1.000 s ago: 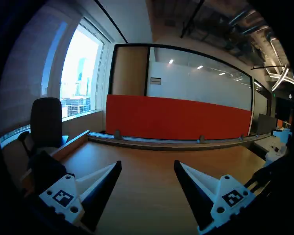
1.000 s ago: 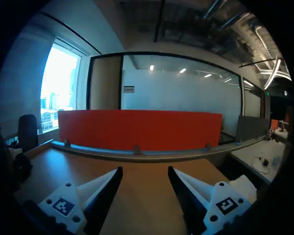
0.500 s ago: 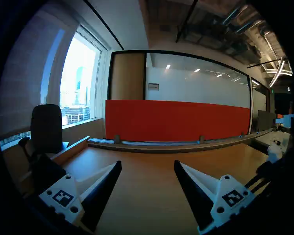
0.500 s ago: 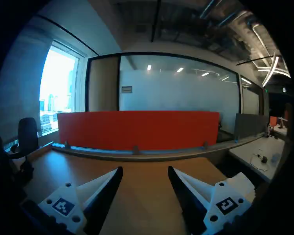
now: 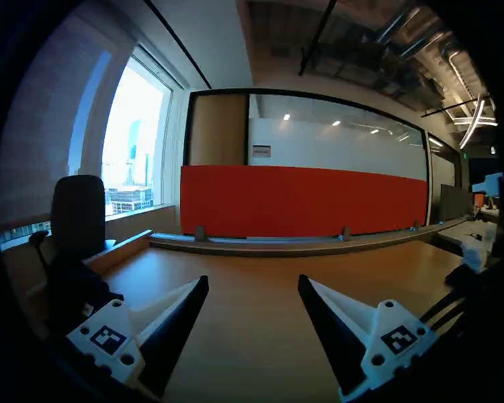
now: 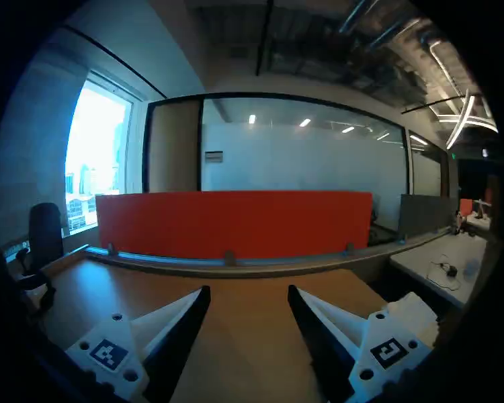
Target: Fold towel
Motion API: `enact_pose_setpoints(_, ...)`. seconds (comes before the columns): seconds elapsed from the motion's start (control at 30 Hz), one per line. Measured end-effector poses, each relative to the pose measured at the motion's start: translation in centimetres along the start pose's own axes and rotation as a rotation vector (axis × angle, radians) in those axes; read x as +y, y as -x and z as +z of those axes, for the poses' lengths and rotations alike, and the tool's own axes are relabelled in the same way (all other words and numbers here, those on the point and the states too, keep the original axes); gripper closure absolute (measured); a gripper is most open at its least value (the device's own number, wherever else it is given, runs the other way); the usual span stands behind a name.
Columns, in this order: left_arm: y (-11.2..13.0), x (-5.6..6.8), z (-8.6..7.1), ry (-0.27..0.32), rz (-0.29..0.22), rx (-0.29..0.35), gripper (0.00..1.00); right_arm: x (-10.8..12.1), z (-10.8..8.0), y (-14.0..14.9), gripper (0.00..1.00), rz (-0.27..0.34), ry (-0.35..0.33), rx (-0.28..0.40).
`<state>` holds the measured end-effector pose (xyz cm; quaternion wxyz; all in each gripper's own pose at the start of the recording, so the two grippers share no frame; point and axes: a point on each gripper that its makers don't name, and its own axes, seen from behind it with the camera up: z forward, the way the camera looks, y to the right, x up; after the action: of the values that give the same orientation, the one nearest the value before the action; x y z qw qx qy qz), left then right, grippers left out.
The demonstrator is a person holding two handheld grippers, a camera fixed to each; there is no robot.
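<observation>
Left gripper (image 5: 253, 278): finger bases cut off by lower edge. Right gripper (image 6: 248, 288): likewise. Dark lump (image 5: 77, 292) below office chair (image 5: 78, 211), lost in shadow, possibly a bag. Wall sign (image 5: 261, 152) too small to read. Small items (image 6: 448, 270) on white desk (image 6: 427, 254): unidentifiable.

We have rolled the left tongs (image 5: 252, 281) nearer to level. In the left gripper view the red partition (image 5: 299, 200) now runs almost straight, where a second ago it sloped down to the right, and the blue thing (image 5: 488, 183) at the right edge sits higher. In the right gripper view, behind the right tongs (image 6: 248, 290), the partition and the black chair (image 6: 45, 232) have slid slightly left.
</observation>
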<state>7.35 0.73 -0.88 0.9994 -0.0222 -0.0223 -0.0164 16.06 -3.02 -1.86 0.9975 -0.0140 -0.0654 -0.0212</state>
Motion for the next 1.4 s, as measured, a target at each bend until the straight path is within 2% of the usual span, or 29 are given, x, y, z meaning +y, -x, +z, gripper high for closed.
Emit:
enact_pose_setpoints(0.2,2.4,-0.5,0.6,-0.002,-0.002,0.014,0.01,-0.3,0.5,1.7,0.11,0.010,-0.001,0.016)
enact_pose_setpoints(0.4,4.8,-0.5,0.8,0.003,0.012,0.021,0.01,-0.9,0.9,3.2,0.11,0.020,-0.016,0.029)
enact_pose_setpoints(0.67,6.4,-0.7,1.0,-0.005,0.001,0.038,0.01,-0.8,1.3,4.1,0.11,0.012,-0.018,0.050)
enact_pose_setpoints(1.0,6.7,-0.5,0.9,-0.012,0.029,0.051,0.01,-0.4,1.3,4.7,0.11,0.018,-0.020,0.061)
enact_pose_setpoints(1.4,6.8,-0.5,0.8,-0.015,0.031,0.049,0.01,0.0,1.2,4.4,0.11,0.021,-0.020,0.070)
